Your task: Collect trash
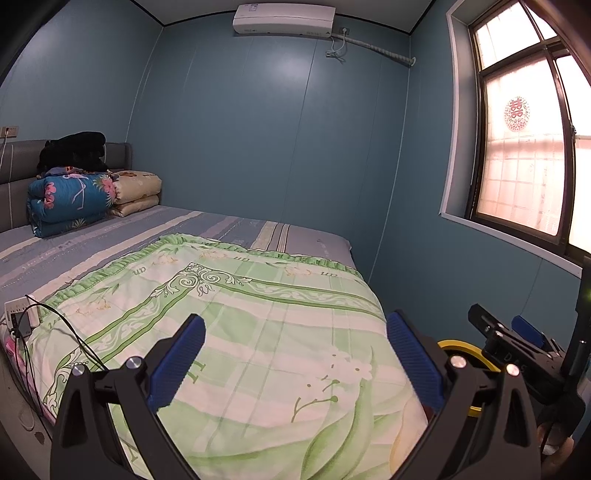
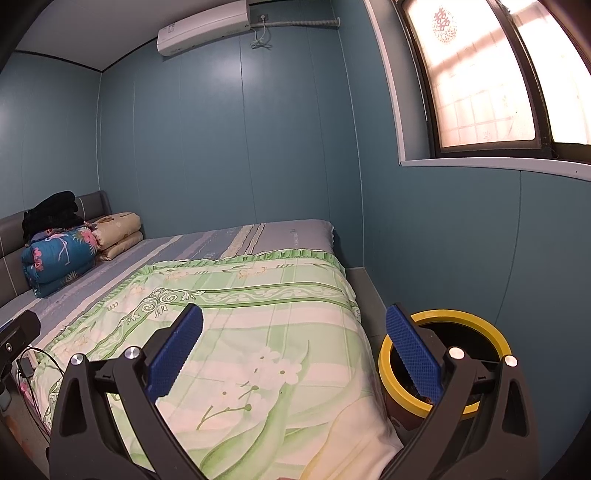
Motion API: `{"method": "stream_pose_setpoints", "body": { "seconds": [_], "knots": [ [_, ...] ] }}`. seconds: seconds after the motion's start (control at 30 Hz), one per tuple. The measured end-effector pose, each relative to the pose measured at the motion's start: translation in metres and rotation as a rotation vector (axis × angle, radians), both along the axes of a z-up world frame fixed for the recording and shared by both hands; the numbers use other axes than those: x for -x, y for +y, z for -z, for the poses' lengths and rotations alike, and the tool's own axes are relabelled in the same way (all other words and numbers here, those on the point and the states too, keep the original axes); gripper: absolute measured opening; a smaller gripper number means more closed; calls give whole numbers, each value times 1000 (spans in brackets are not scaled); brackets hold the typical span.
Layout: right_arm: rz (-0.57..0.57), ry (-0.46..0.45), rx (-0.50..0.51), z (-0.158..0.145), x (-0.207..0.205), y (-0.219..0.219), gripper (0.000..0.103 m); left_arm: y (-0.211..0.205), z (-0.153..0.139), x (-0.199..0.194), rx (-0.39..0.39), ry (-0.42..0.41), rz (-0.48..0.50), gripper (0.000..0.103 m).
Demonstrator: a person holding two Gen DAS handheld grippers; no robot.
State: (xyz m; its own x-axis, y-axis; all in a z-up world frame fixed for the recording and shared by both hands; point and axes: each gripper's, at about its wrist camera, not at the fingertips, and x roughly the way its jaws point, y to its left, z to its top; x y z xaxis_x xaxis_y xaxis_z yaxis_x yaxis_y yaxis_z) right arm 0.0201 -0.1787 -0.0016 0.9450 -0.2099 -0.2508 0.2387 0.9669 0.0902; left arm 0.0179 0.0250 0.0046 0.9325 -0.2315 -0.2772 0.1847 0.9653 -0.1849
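A round bin with a yellow rim (image 2: 443,362) stands on the floor at the foot corner of the bed, dark inside; in the left wrist view its rim (image 1: 463,350) peeks out behind my right finger. My left gripper (image 1: 295,362) is open and empty above the green floral quilt (image 1: 258,332). My right gripper (image 2: 295,358) is open and empty, over the quilt's corner (image 2: 277,332), its right finger in front of the bin. The right gripper also shows in the left wrist view (image 1: 517,332). No loose trash is visible on the bed.
The bed (image 1: 110,236) has folded quilts (image 1: 74,199) and dark clothes (image 1: 74,151) at the headboard. A power strip with cables (image 1: 20,317) lies at the bed's left edge. Blue walls, a window (image 1: 524,155) at right, an air conditioner (image 1: 284,18) up high.
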Motion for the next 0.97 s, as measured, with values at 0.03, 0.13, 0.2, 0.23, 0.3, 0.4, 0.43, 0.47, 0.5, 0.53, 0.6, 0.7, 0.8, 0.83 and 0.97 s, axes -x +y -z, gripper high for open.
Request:
{"method": "stream_pose_setpoints", "body": {
  "seconds": [0.03, 0.13, 0.2, 0.23, 0.3, 0.4, 0.43, 0.47, 0.5, 0.53, 0.6, 0.7, 0.8, 0.83, 0.97],
  "knots": [
    [0, 1, -1, 0, 0, 0, 95, 0, 0, 0, 1, 0, 1, 95],
    [2, 3, -3, 0, -2, -2, 95, 0, 1, 0, 1, 0, 0, 95],
    [3, 3, -3, 1, -2, -3, 95, 0, 0, 0, -1, 2, 0, 95],
    [3, 3, -4, 1, -2, -4, 95, 0, 0, 0, 0, 3, 1, 95],
    [4, 2, -3, 1, -3, -5, 95, 0, 1, 0, 2, 7, 3, 95],
    [3, 4, -3, 3, -3, -6, 95, 0, 2, -1, -1, 9, 3, 95],
    [3, 5, -3, 3, -4, -6, 95, 0, 2, -1, 1, 9, 4, 95],
    [3, 6, -3, 3, -4, -6, 95, 0, 2, -1, 1, 10, 6, 95],
    [3, 7, -3, 3, -4, -6, 95, 0, 3, -1, 1, 11, 7, 95],
    [2, 9, -6, 4, -4, -6, 95, 0, 3, -3, 2, 12, 10, 95],
    [3, 12, -8, 4, -5, -6, 95, 0, 4, -3, 3, 11, 15, 95],
    [4, 12, -8, 4, -6, -7, 95, 0, 5, -4, -3, 9, 15, 95],
    [4, 13, -9, 4, -6, -7, 95, 0, 6, -6, 1, 22, 17, 95],
    [6, 14, -11, 4, -6, -8, 95, 0, 6, -7, 3, 26, 19, 95],
    [8, 15, -13, 5, -6, -8, 95, 0, 6, -8, -1, 31, 22, 95]
  ]
}}
